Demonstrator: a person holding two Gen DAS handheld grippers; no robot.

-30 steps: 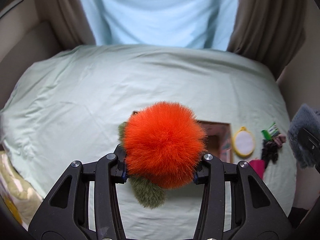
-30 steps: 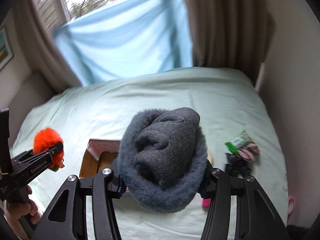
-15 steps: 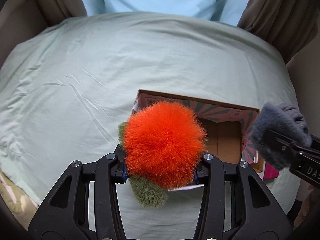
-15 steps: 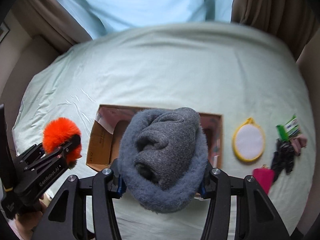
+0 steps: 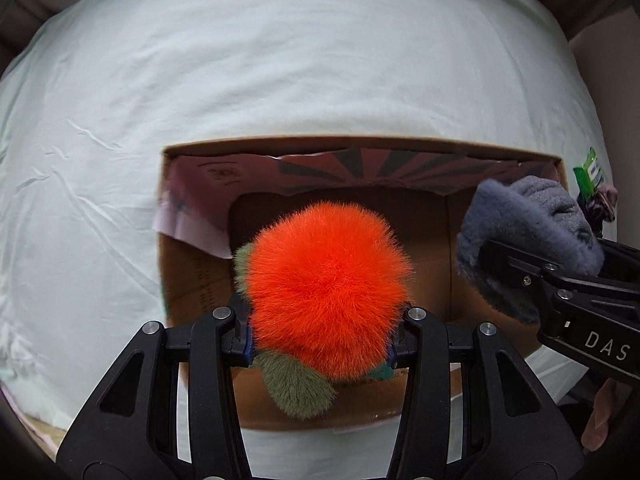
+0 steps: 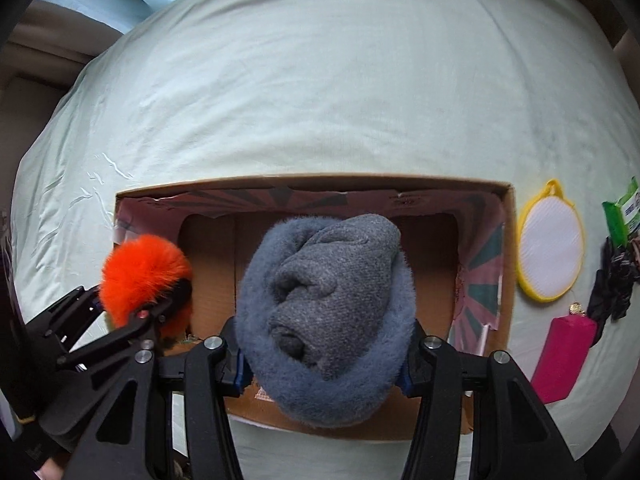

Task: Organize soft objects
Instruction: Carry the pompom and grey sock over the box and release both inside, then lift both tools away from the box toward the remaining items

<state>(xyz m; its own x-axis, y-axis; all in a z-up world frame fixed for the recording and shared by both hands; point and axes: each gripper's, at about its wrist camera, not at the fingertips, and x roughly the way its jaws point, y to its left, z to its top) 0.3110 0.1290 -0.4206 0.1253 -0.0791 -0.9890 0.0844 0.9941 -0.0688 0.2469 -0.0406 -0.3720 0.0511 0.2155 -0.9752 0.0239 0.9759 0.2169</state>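
Observation:
My left gripper (image 5: pixel 320 344) is shut on an orange fluffy pom-pom toy (image 5: pixel 326 292) with olive green tufts, held over the open cardboard box (image 5: pixel 192 280). My right gripper (image 6: pixel 326 360) is shut on a rolled grey fleece item (image 6: pixel 326 308), also held over the box (image 6: pixel 504 248). The pom-pom toy shows at the left of the right wrist view (image 6: pixel 144 276). The grey item shows at the right of the left wrist view (image 5: pixel 528 240). The box floor looks bare where it shows.
The box sits on a pale green bedsheet (image 6: pixel 320 80). To its right lie a round white pad with yellow rim (image 6: pixel 550 244), a pink pouch (image 6: pixel 564 356), a dark fabric bundle (image 6: pixel 612 288) and a green packet (image 6: pixel 622 208).
Both grippers have moved forward and down over the box, which now fills the lower middle of both views. Both stay shut on their loads.

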